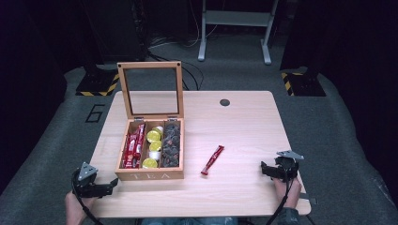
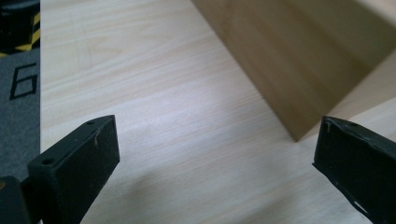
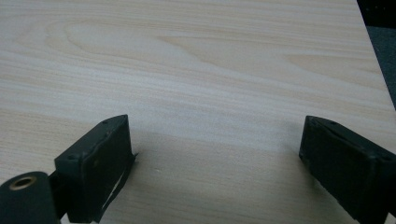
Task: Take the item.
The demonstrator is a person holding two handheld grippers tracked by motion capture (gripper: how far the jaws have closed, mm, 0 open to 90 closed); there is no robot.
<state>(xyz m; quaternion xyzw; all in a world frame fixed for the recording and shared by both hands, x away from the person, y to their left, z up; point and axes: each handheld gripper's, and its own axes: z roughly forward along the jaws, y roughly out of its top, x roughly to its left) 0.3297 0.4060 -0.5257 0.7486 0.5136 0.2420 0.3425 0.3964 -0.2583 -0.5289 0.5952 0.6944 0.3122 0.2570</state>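
Both grippers wide open, empty: left gripper (image 1: 114, 182) at the table's (image 1: 244, 126) front-left corner beside the box (image 1: 150, 176), right gripper (image 1: 263, 168) near the front-right corner.

Tea box (image 2: 299, 56) cut off by frame top; sachet (image 1: 212, 160) print illegible.

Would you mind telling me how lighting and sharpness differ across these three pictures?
High view: pale wooden table lit, surroundings dark, detail soft. Left gripper view: wooden tea box's side blurred, faint glare on the tabletop. Right gripper view: wood grain sharp, soft shadows under the black jaws.
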